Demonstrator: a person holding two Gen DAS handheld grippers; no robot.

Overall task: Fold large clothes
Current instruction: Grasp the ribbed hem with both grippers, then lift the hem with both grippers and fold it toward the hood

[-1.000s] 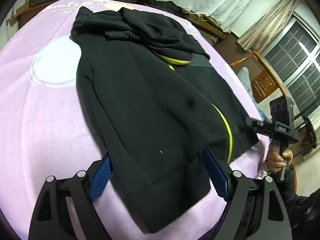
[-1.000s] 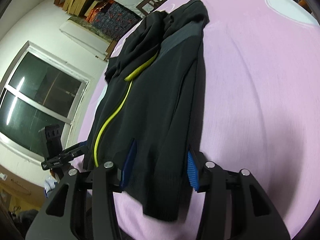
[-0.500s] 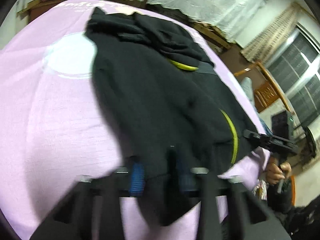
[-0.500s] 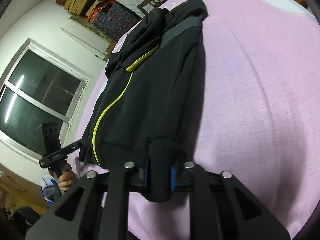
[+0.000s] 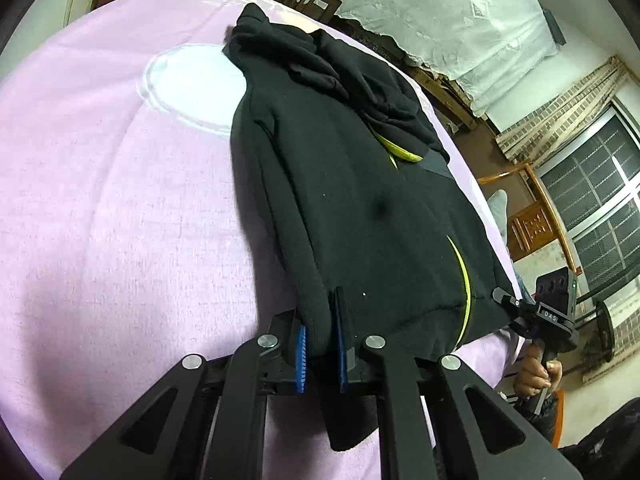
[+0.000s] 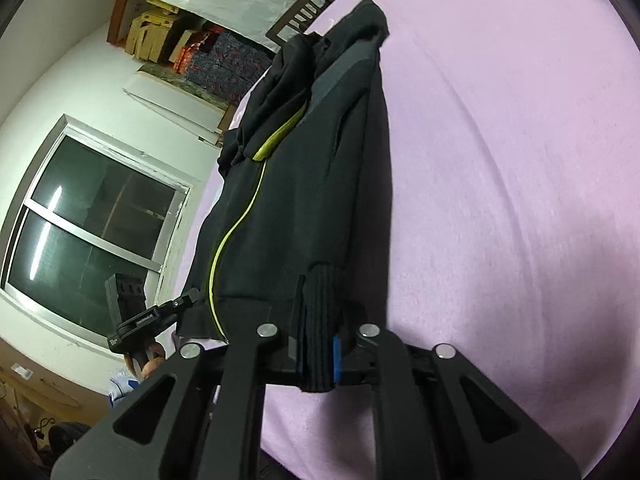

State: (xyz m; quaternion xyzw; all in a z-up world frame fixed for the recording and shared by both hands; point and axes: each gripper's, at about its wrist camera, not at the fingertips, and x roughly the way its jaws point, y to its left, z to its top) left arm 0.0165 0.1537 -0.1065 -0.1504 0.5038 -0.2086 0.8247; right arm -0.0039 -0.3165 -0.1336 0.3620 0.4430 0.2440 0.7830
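Black jacket (image 5: 360, 208) hem is pinched inside both closed jaws.

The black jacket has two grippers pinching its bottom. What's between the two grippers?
Just more black jacket: its bottom hem with the yellow zipper. The left wrist view shows it, running from the left gripper to the right gripper.

White walls (image 6: 72, 92), a dark window (image 6: 88, 224), stacked cardboard boxes (image 6: 154, 34) and a wooden chair (image 5: 536, 216).
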